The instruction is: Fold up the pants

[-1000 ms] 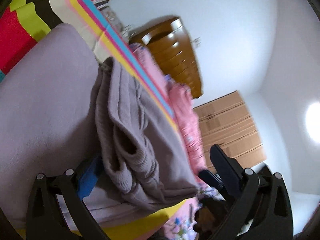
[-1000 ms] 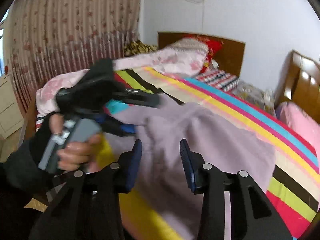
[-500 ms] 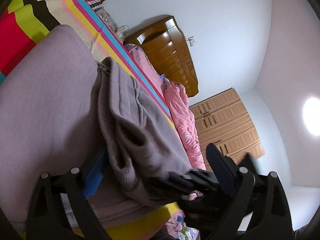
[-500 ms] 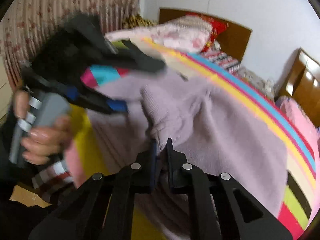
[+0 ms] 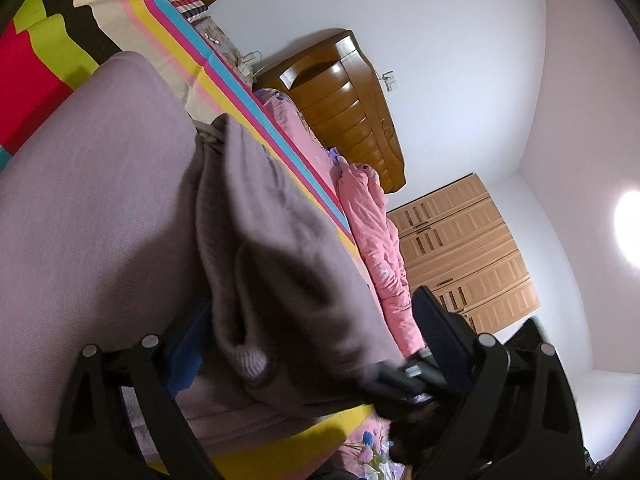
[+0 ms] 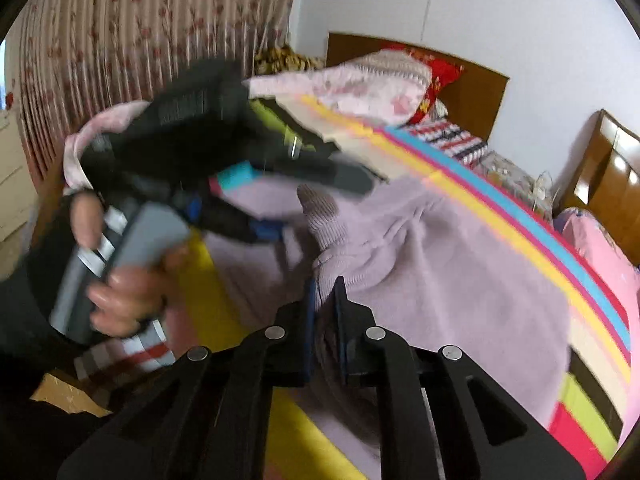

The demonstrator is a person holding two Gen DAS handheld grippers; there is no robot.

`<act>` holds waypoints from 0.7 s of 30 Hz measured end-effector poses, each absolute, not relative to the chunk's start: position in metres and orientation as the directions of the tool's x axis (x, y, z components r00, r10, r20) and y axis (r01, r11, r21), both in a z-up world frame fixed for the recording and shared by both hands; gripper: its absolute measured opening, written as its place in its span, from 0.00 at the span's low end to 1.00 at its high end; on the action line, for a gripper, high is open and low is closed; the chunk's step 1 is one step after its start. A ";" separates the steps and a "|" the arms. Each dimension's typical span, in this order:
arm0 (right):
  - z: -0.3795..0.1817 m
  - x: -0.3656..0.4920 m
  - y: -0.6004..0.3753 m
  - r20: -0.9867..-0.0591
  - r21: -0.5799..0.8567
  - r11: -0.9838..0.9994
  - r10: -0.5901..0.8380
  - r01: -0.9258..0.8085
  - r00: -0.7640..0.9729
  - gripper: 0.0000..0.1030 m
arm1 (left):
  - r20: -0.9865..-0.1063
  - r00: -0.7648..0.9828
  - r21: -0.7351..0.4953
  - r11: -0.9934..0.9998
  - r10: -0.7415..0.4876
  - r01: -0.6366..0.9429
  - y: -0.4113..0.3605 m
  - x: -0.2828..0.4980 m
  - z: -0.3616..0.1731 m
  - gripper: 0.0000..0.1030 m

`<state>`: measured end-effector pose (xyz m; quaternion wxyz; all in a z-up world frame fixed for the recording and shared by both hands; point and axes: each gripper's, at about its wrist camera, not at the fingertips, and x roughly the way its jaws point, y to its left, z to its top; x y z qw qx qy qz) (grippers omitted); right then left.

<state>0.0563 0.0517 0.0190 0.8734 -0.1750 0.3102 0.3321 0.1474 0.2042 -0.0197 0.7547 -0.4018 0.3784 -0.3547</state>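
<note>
The left gripper [image 6: 320, 196] is standing wide open beside a raised fold of the lilac pants [image 6: 460, 264], which are lying across the striped bedspread [image 6: 520, 216]. The right gripper [image 6: 325, 300], having just closed, is pinching the pants' ribbed edge.

Both fisheyes are sitting close over the bed [image 6: 520, 216]. The left wrist view is looking, rolled sideways, along the pants [image 5: 100, 208] toward a wardrobe [image 5: 460, 256] at right; the right wrist view is facing the headboard [image 6: 480, 88] at top. Both are sharing the pants.
</note>
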 end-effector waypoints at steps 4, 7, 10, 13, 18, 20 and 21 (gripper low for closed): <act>0.002 0.055 0.061 -0.706 -0.110 0.699 0.445 -0.707 0.551 0.12 | -0.292 0.470 -0.870 0.436 -0.833 0.231 0.204 0.145 -0.019 0.91; -0.024 0.046 0.074 -0.725 -0.165 0.678 0.409 -0.716 0.554 0.24 | -0.300 0.465 -0.867 0.441 -0.833 0.232 0.205 0.144 -0.019 0.91; -0.017 0.040 0.076 -0.733 -0.139 0.670 0.426 -0.729 0.531 0.73 | -0.297 0.461 -0.871 0.435 -0.836 0.227 0.206 0.144 -0.018 0.91; -0.016 0.038 0.080 -0.731 -0.179 0.666 0.403 -0.724 0.551 0.57 | -0.296 0.456 -0.885 0.420 -0.839 0.199 0.208 0.145 -0.017 0.93; -0.003 0.052 0.071 -0.701 -0.043 0.731 0.463 -0.681 0.542 0.53 | -0.320 0.417 -0.907 0.402 -0.851 0.126 0.208 0.153 -0.015 0.96; -0.001 0.057 0.075 -0.697 -0.064 0.745 0.442 -0.663 0.564 0.54 | -0.321 0.412 -0.913 0.394 -0.852 0.103 0.210 0.155 -0.015 0.96; -0.002 0.059 0.079 -0.701 -0.075 0.744 0.435 -0.664 0.566 0.54 | -0.320 0.412 -0.915 0.390 -0.853 0.098 0.212 0.154 -0.015 0.96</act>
